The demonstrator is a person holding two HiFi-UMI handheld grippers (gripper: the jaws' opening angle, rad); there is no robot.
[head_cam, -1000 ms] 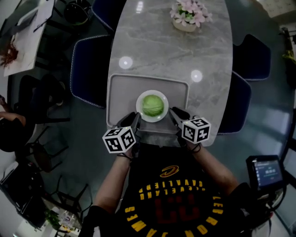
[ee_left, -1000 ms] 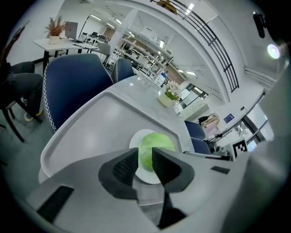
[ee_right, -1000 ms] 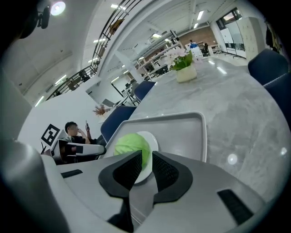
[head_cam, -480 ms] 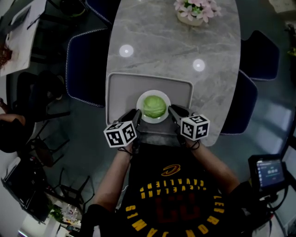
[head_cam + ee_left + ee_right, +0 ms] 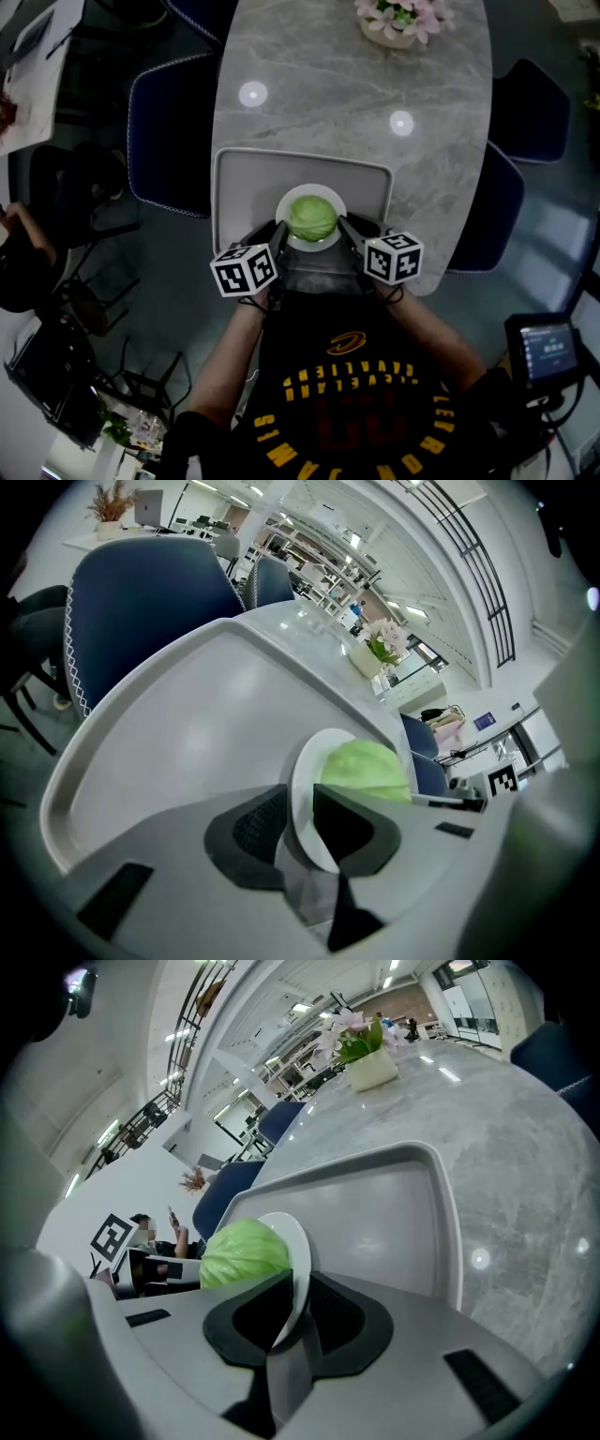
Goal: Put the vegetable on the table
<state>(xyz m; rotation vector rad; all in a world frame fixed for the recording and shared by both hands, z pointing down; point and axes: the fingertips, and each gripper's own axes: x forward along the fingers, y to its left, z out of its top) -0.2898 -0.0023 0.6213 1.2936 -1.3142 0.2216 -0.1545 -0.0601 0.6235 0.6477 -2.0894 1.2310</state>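
Tongs both engaged: left tongs (image 5: 278,232) clenched on plate (image 5: 284,203) rim, L side; right tongs (image 5: 344,226) clenched on rim, opp. side. Two-sided grip presumably keeps plate level so cabbage (image 5: 311,217) doesn't roll off. Cabbage sits centred on plate, over grey tray (image 5: 246,178) at near end of desk (image 5: 347,84). Plate resting on tray or lifted clear: can't tell. Judgement: veg. not yet on bare desk; transfer step pending.
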